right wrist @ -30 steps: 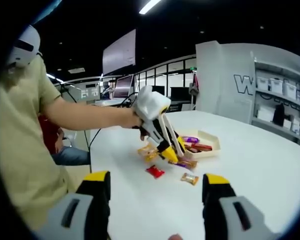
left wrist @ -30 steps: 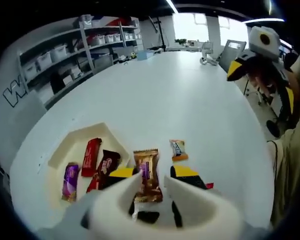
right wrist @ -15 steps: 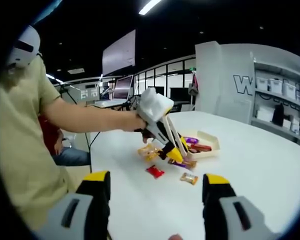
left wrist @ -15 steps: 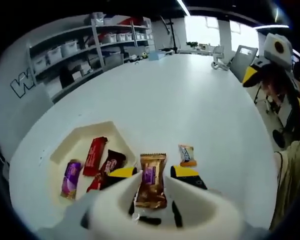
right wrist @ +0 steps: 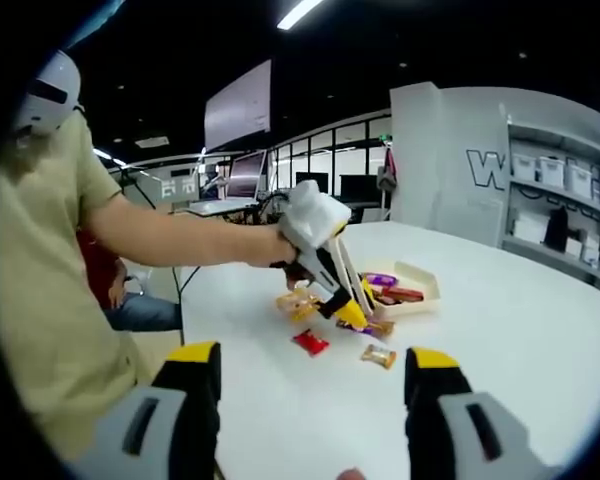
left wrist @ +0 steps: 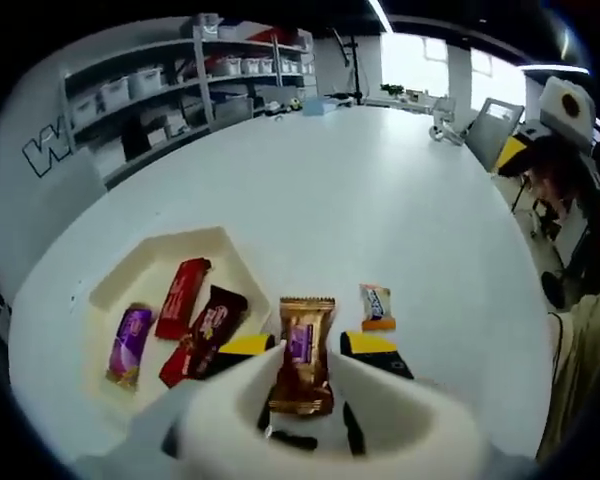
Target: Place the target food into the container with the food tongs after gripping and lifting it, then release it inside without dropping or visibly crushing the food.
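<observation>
My left gripper (left wrist: 302, 348) is shut on a brown-gold candy bar (left wrist: 303, 352), held off the white table between its yellow-tipped jaws. To its left lies a cream tray (left wrist: 130, 283) holding a purple bar (left wrist: 127, 343), a red bar (left wrist: 182, 297) and a dark red bar (left wrist: 202, 328). In the right gripper view the left gripper (right wrist: 358, 318) hangs over the table beside the tray (right wrist: 420, 279), carrying the bar (right wrist: 370, 326). My right gripper (right wrist: 308, 372) stands open, well back from the snacks, nothing between its jaws.
An orange-and-white sweet (left wrist: 376, 306) lies right of the held bar. A red sweet (right wrist: 310, 343), a small orange sweet (right wrist: 379, 356) and a yellow packet (right wrist: 296, 303) lie on the table (left wrist: 320, 190). Shelves (left wrist: 140, 95) line the far wall. A person's arm (right wrist: 180, 240) holds the left gripper.
The left gripper has lifted the brown-gold bar and drifted toward the tray, which now sits closer in its view. The right gripper has stayed still and open.
</observation>
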`<state>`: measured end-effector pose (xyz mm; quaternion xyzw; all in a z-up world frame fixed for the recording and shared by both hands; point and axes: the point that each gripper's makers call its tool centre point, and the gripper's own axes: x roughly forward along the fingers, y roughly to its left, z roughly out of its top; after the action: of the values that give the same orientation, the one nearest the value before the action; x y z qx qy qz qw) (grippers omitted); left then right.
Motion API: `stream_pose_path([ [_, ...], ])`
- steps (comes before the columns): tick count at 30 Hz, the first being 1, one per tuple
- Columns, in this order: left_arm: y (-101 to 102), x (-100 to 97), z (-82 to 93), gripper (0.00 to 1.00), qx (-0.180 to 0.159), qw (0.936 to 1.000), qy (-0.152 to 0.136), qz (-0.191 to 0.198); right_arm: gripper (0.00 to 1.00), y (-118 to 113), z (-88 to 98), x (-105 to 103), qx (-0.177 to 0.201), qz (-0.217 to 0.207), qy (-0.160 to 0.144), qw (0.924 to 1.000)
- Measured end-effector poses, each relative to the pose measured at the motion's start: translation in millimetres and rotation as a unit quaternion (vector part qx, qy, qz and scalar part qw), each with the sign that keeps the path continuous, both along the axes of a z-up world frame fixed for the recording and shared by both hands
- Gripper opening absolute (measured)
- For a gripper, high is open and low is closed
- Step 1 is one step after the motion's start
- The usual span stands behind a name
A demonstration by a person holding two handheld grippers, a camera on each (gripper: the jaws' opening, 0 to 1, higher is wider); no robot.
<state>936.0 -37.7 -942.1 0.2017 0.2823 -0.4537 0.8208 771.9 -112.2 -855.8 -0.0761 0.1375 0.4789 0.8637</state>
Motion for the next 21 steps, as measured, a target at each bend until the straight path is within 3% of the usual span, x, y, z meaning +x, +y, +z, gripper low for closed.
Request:
stream_pose_path([
  [4,-0.8,0.4,1.0,0.26,-0.014,0.9998,0.009,0.004,0.73,-0.6,0.0,0.1,0.001,0.000,0.000,1.0000],
  [21,-3.0,0.0,-3.7,0.24,-0.011,0.9999,0.011,-0.003,0.73,1.2,0.1,-0.1,0.001,0.001,-0.001,1.0000],
])
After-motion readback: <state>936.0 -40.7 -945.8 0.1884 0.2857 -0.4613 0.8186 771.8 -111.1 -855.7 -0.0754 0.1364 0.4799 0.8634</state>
